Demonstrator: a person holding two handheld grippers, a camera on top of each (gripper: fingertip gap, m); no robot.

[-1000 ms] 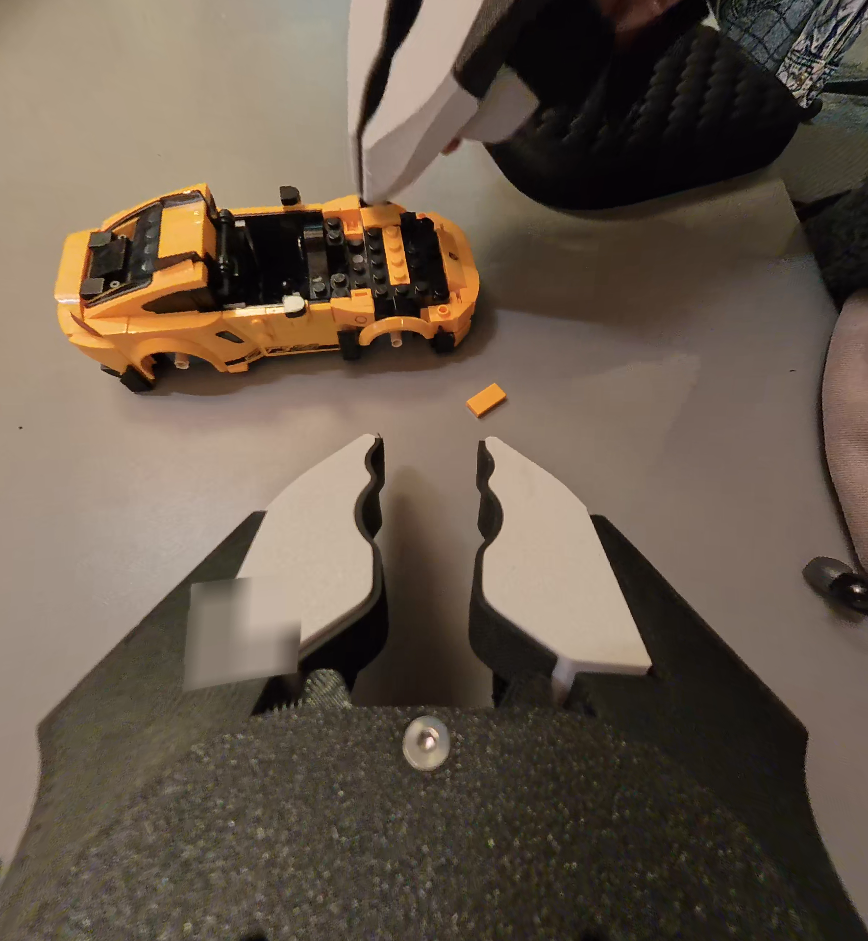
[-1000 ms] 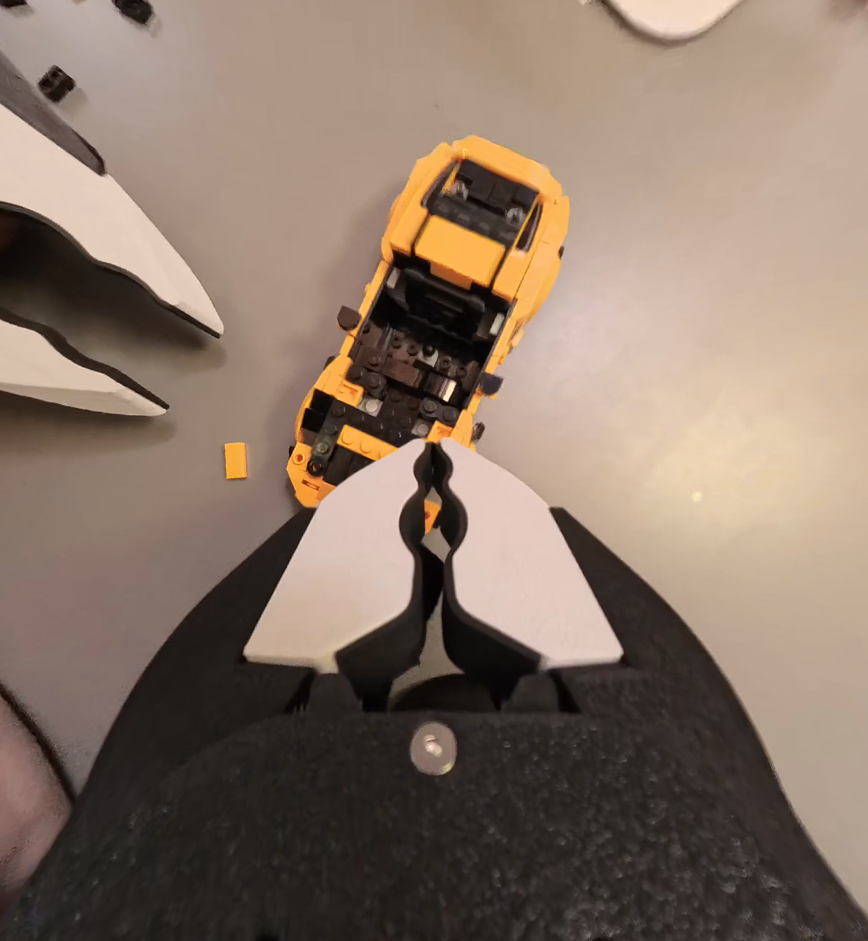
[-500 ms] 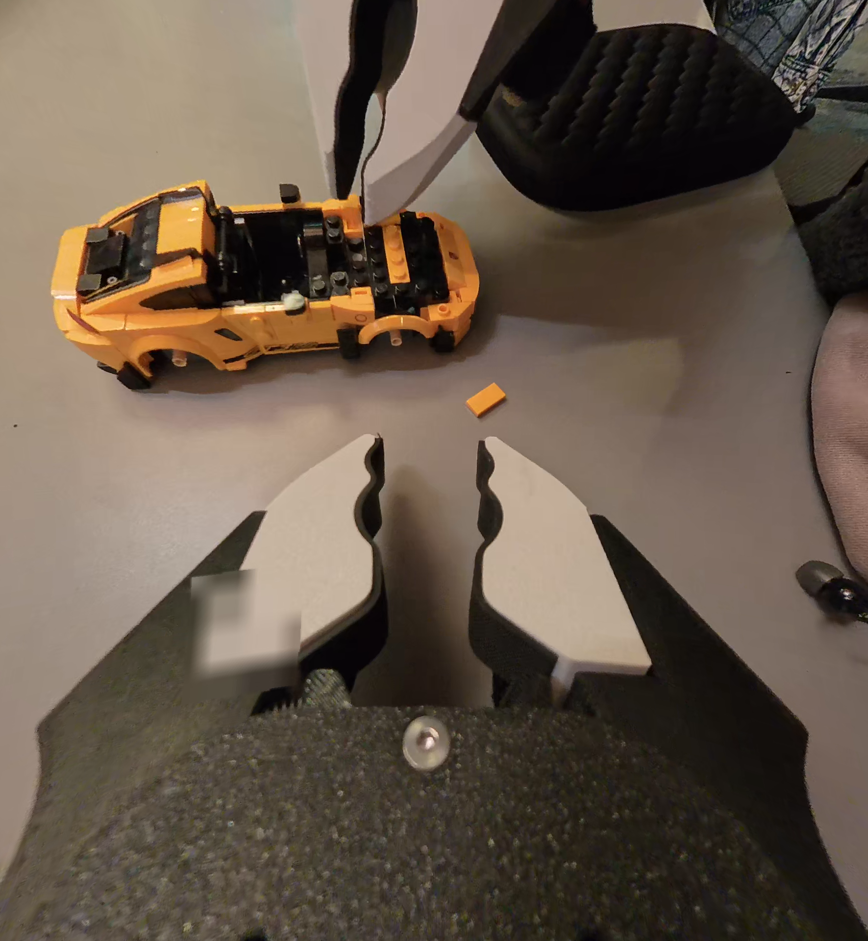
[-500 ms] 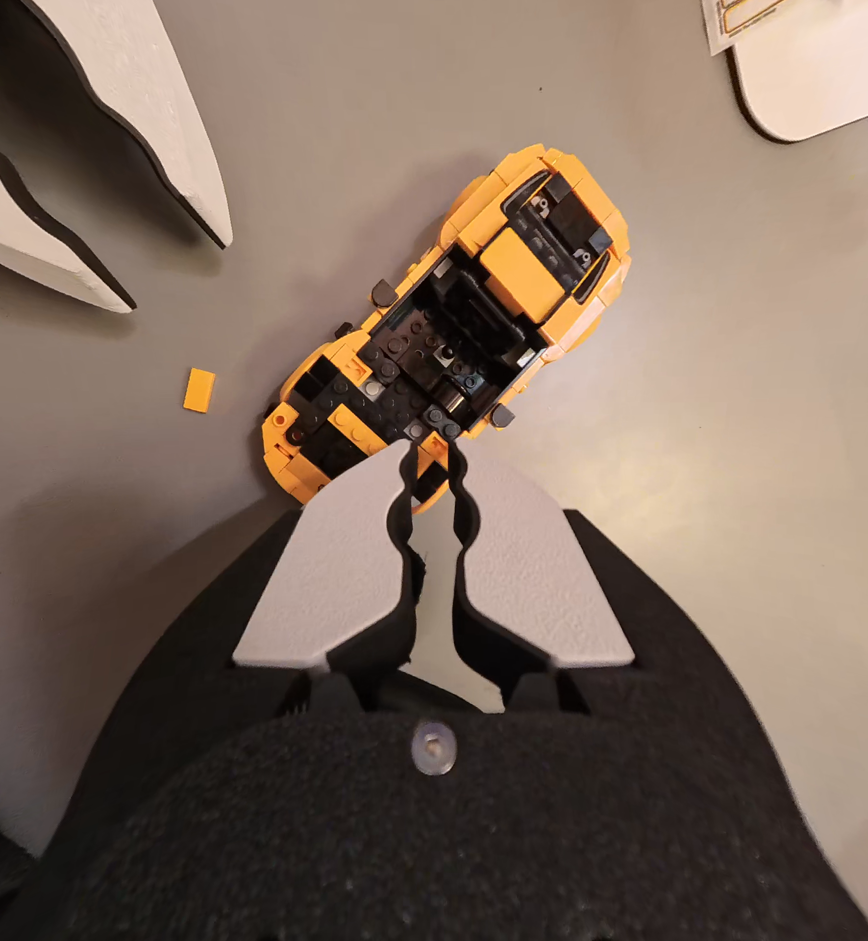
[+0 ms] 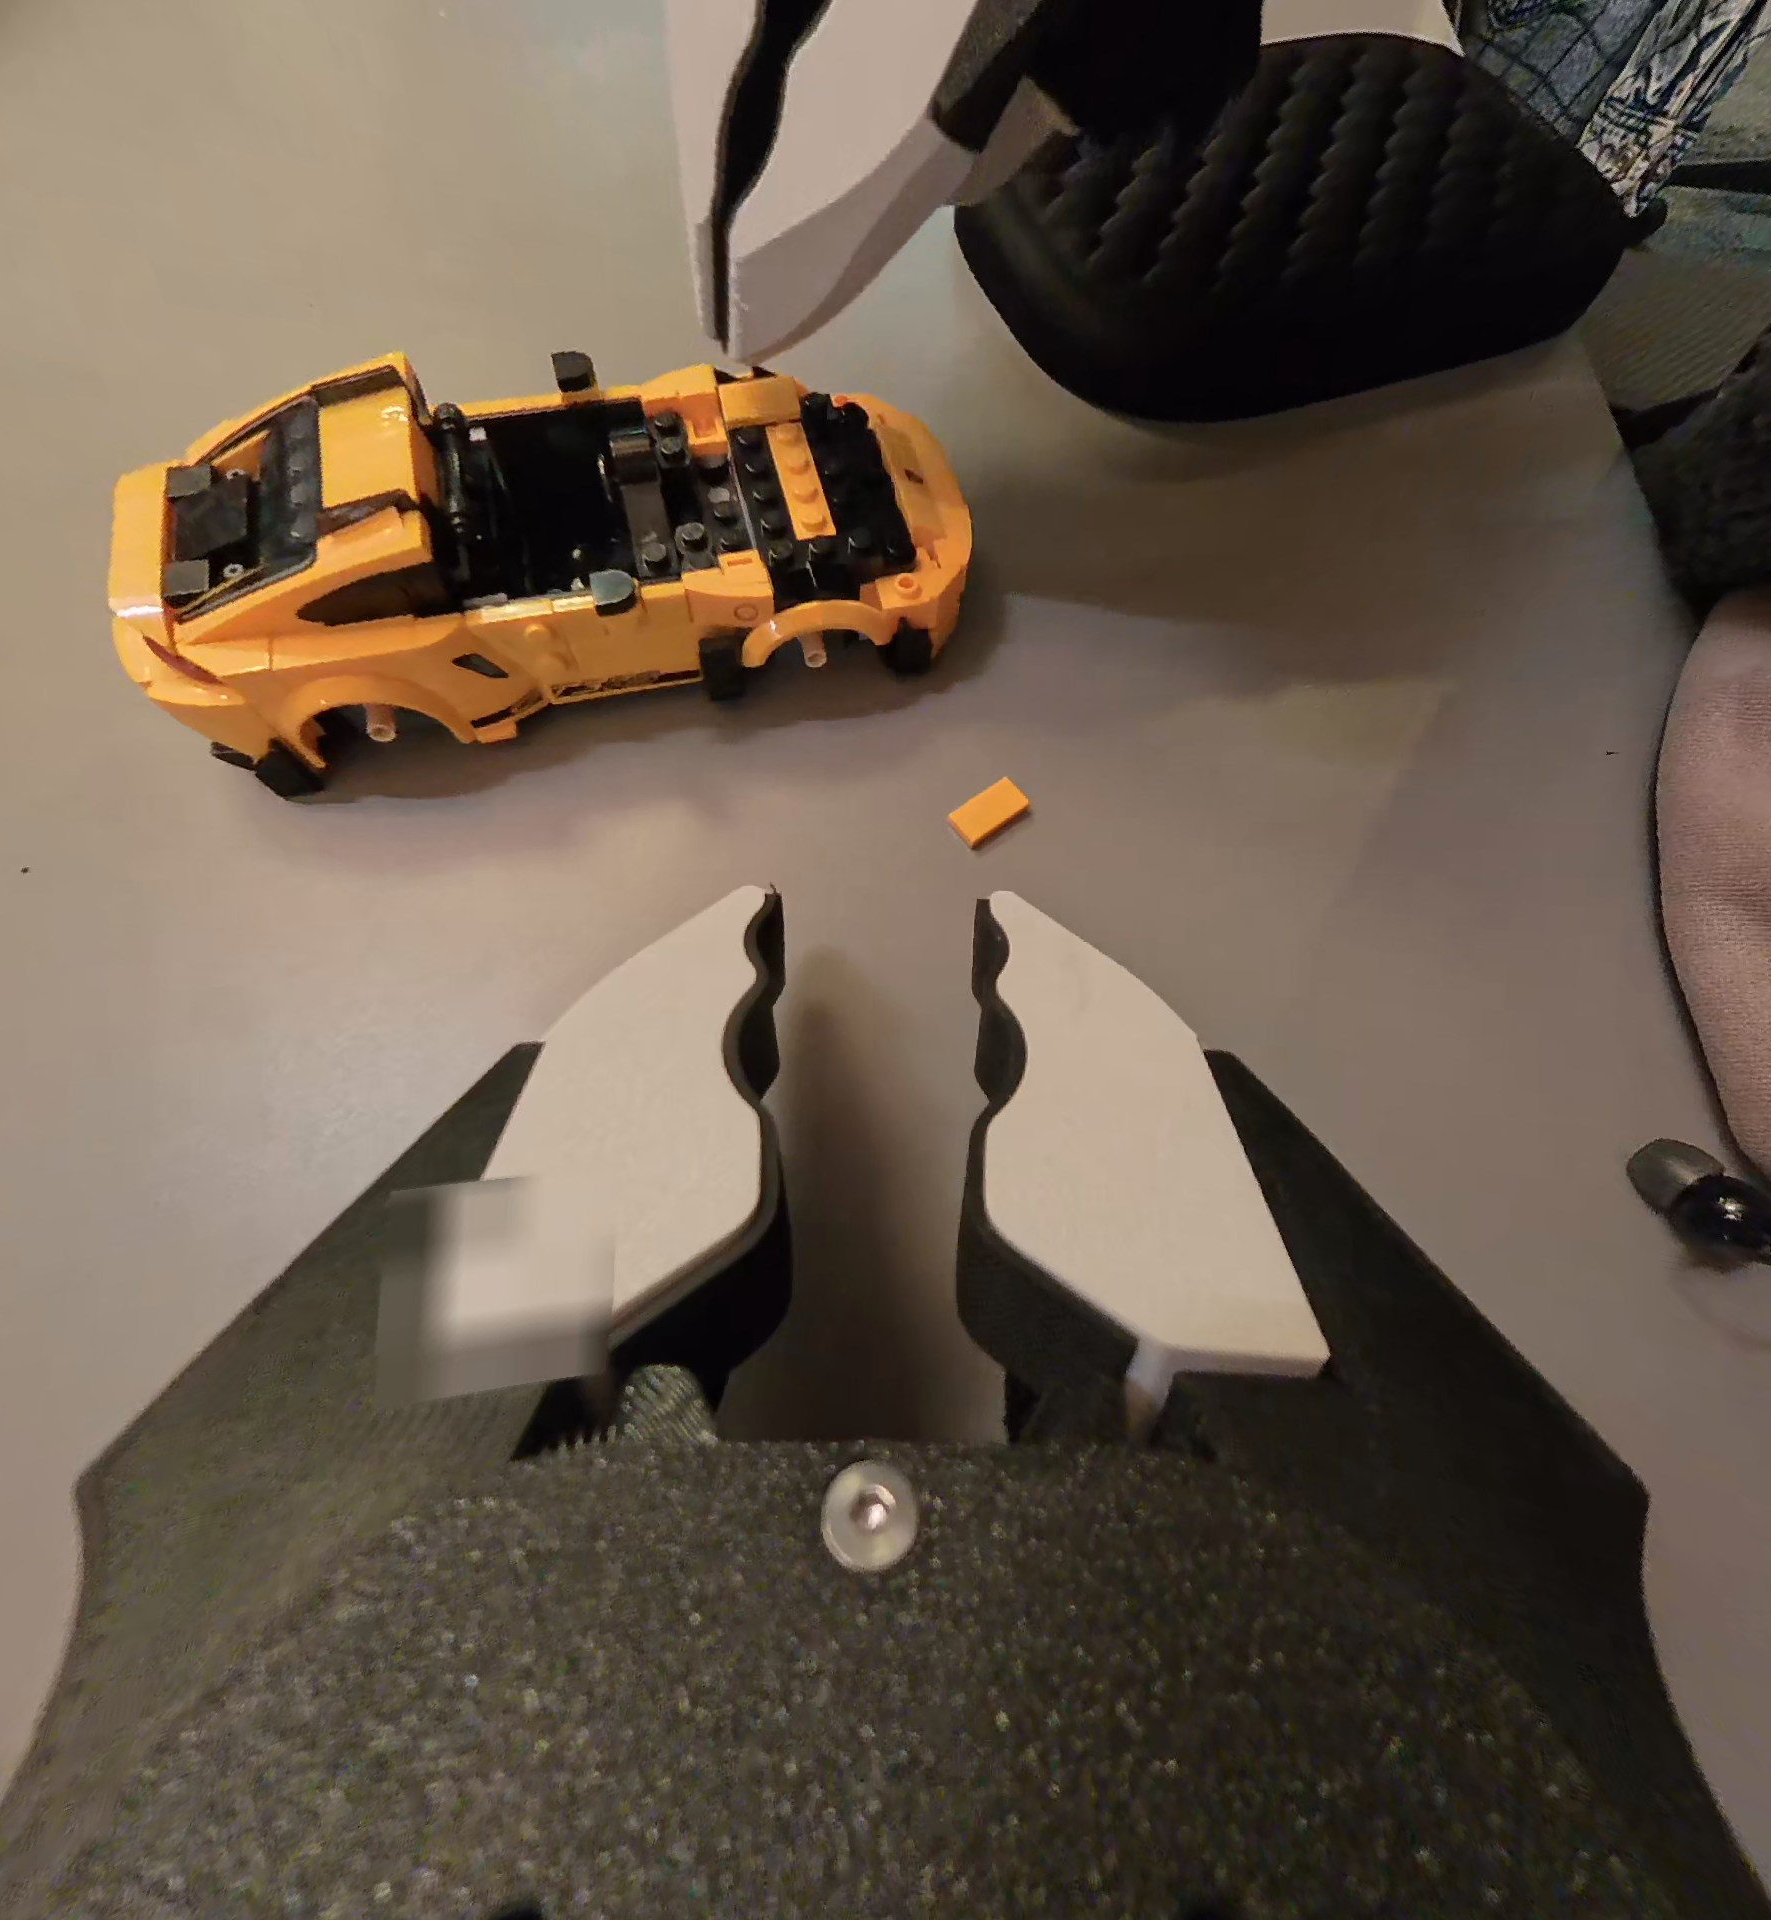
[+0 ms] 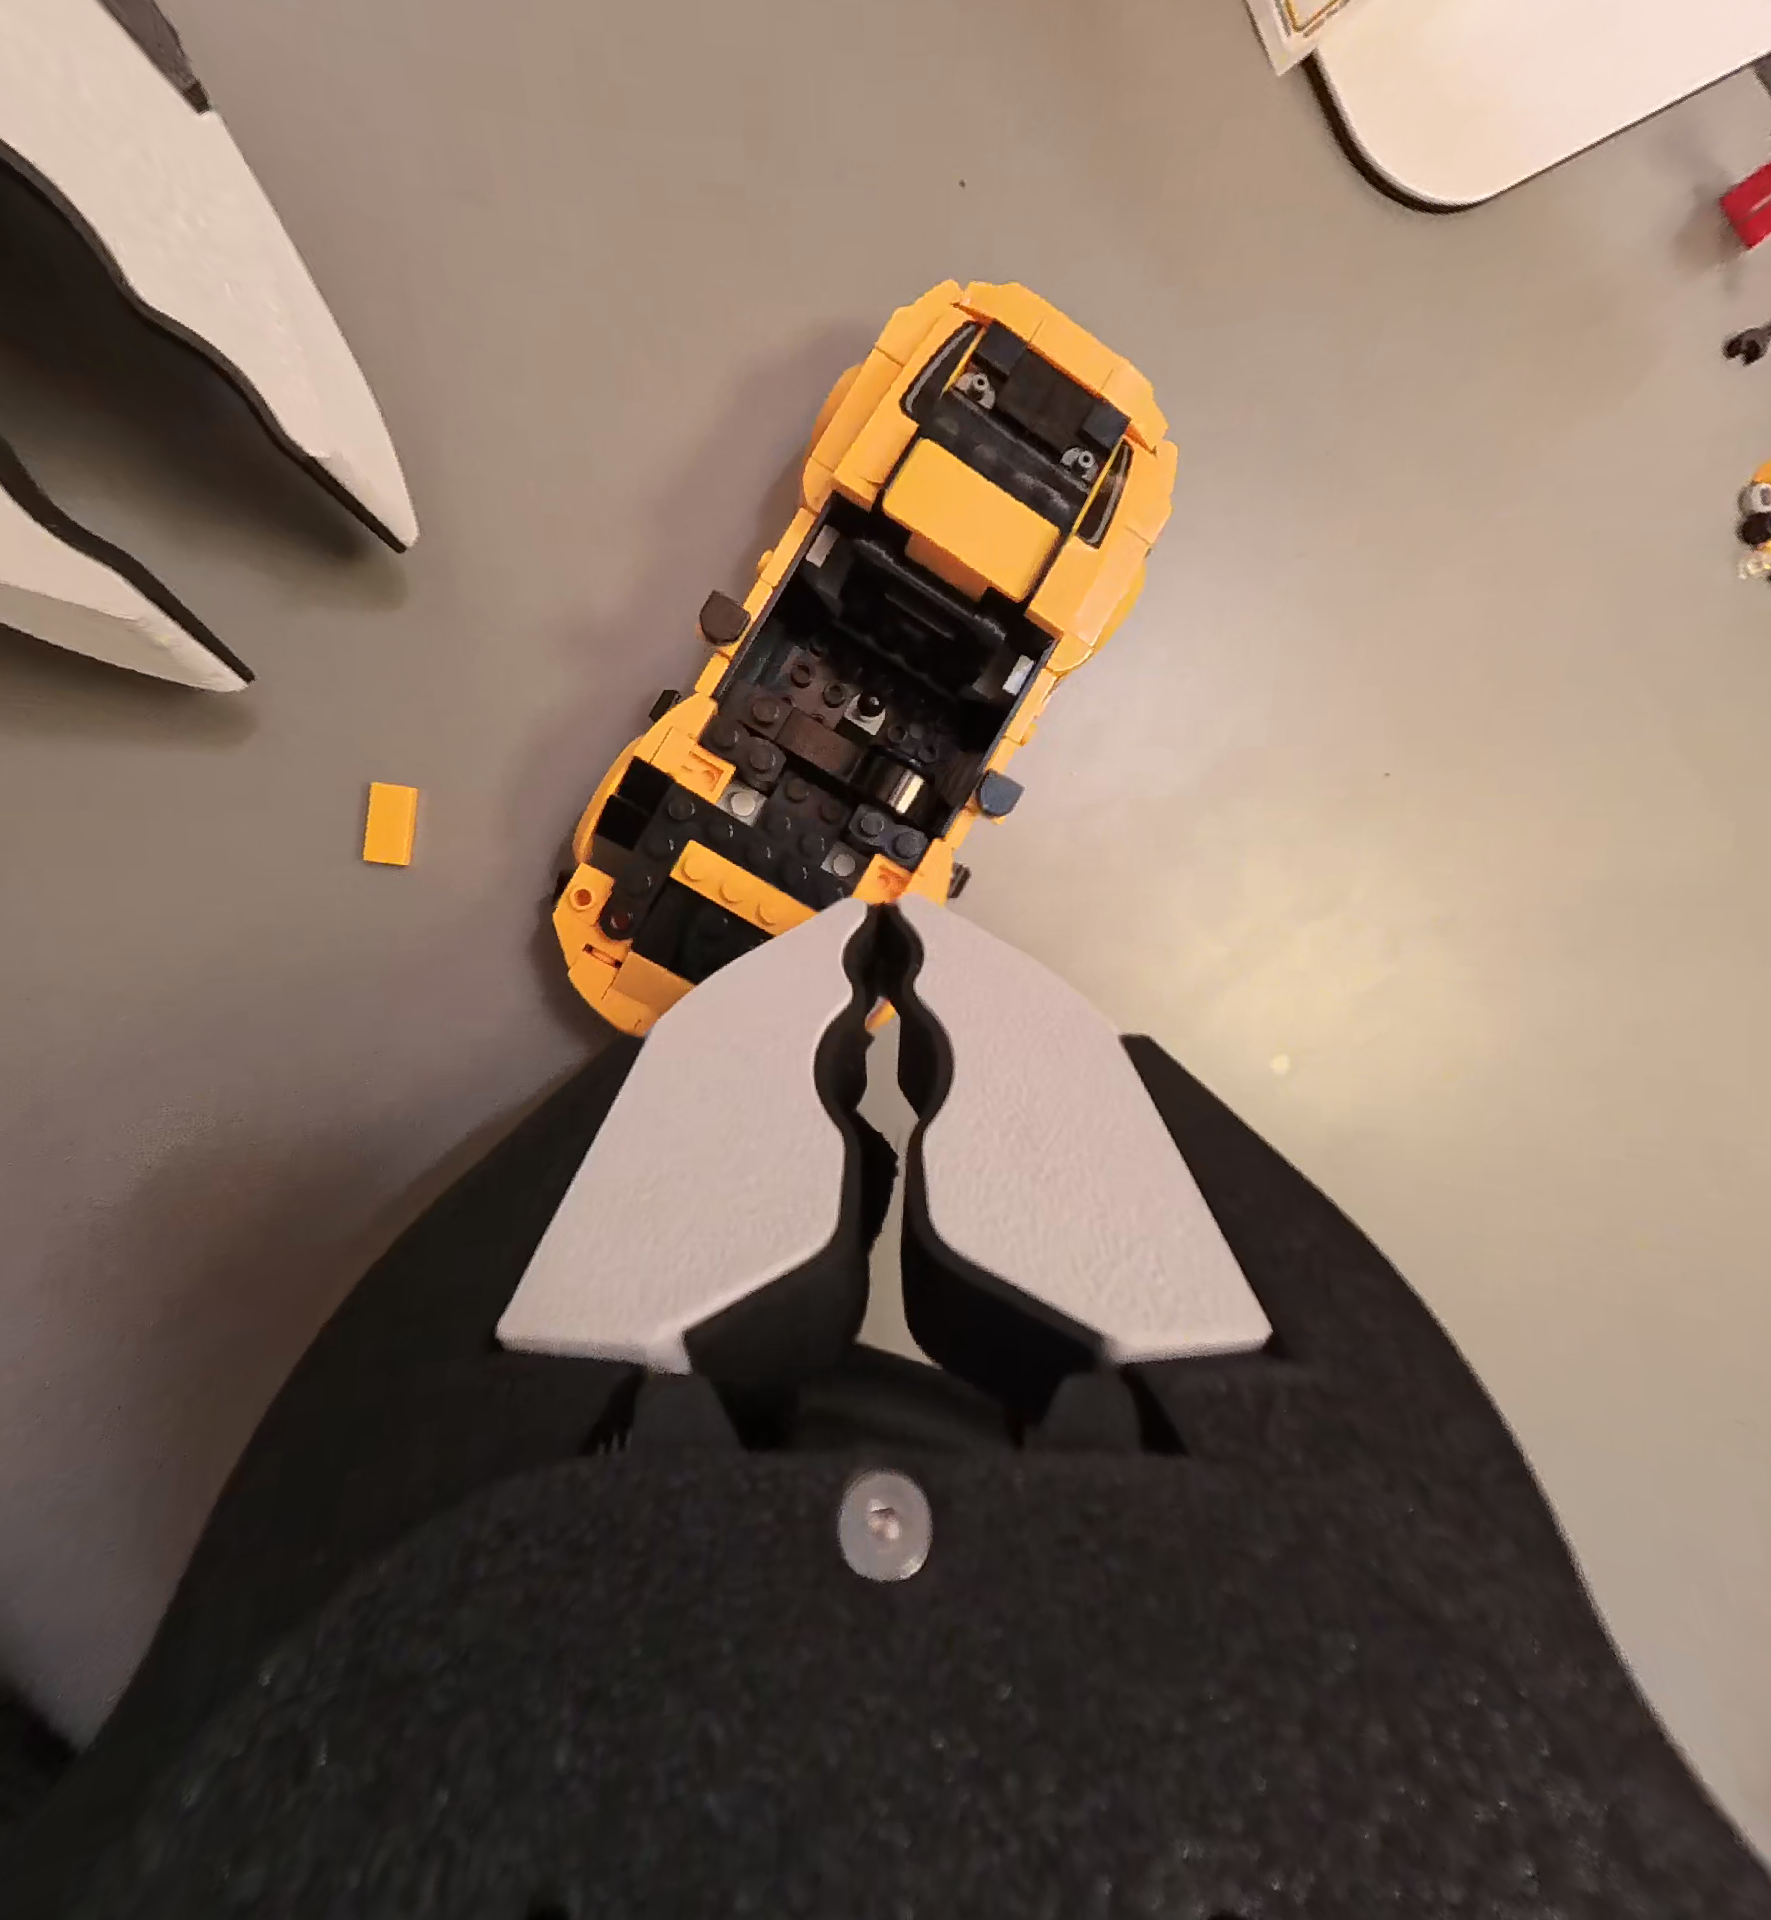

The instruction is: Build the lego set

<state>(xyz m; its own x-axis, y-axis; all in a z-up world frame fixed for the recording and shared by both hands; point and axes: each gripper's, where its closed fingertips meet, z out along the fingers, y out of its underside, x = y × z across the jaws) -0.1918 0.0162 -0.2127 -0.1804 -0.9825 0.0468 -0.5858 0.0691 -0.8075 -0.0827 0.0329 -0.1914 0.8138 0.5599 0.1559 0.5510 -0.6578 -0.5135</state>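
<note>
1. Where the grey counter [image 5: 237, 987] lies bare, the left claw [image 5: 876, 904] hovers released.
2. Right claw [image 6: 876, 912]: clenched, gripping nothing, tips above the front of the car.
3. Orange lego car [image 6: 891, 665]: upright, roofless, centred.
4. Orange tile [image 5: 988, 811]: loose, flat, between car and left claw.

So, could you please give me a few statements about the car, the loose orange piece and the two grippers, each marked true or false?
1. The orange car has no wheels fitted. True.
2. The loose orange tile sits on the car's roof. False: it lies flat on the grey table, apart from the car.
3. The left gripper is open and holds nothing. True.
4. The right gripper is spread wide. False: its tips nearly meet, just above the car's open front end.
5. The car lies on its side. False: it stands upright.
</note>
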